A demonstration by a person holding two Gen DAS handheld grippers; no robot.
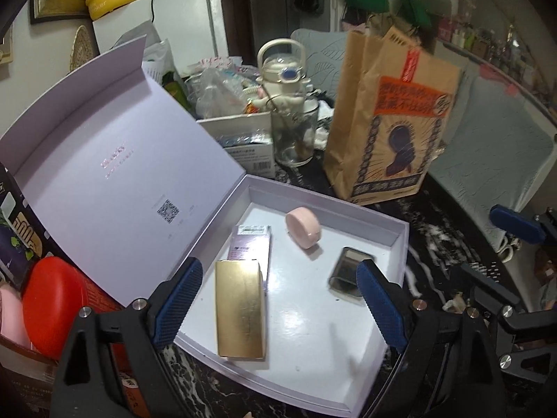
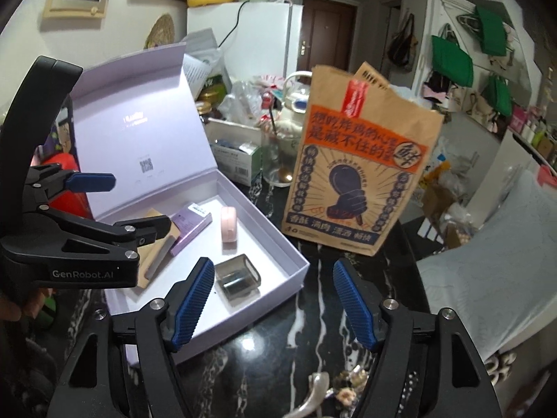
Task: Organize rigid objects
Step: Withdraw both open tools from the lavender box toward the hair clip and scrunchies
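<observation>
An open white gift box (image 1: 397, 240) (image 2: 296, 268) lies on the dark marble table, its lid standing up at the left. Inside lie a gold box (image 1: 240, 308) (image 2: 153, 254), a purple box (image 1: 250, 247) (image 2: 191, 224), a pink round case (image 1: 303, 230) (image 2: 228, 224) on its edge and a small grey metal case (image 1: 344, 271) (image 2: 236, 277). My left gripper (image 1: 278, 303) is open and empty above the box, the gold box between its fingers. My right gripper (image 2: 275, 299) is open and empty over the box's near right corner.
A tall brown paper bag (image 1: 393, 118) (image 2: 355, 170) stands just right of the box. Behind are a glass jar (image 1: 296, 136), a white bottle (image 1: 283, 76), a small carton (image 1: 243, 136) and clutter. A red container (image 1: 55, 306) sits left of the lid.
</observation>
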